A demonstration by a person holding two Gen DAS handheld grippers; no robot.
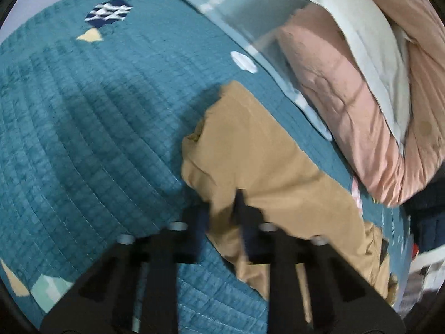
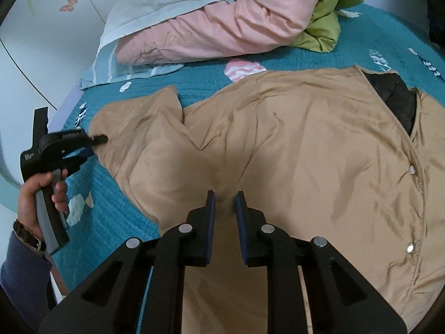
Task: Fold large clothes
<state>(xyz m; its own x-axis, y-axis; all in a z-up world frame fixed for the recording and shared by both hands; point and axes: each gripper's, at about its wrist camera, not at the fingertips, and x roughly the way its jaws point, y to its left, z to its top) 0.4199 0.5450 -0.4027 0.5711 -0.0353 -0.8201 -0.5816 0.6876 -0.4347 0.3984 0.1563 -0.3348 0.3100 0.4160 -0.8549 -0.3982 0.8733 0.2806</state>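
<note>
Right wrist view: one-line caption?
Left gripper pinches tan jacket sleeve on teal bedspread; right gripper open above.

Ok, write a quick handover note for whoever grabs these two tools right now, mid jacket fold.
Left tool: shut on the tan jacket's sleeve at its cuff end, at the jacket's left side.
Right tool: open, empty, poised over the tan jacket body near the sleeve's base.
Jacket lies spread on the teal quilt, snaps and black lining visible at the right. Pink bedding is piled behind it.
Done: sleeve gripped. No fold made yet.
Left: probably bring the sleeve across the body, then fold the body.
</note>
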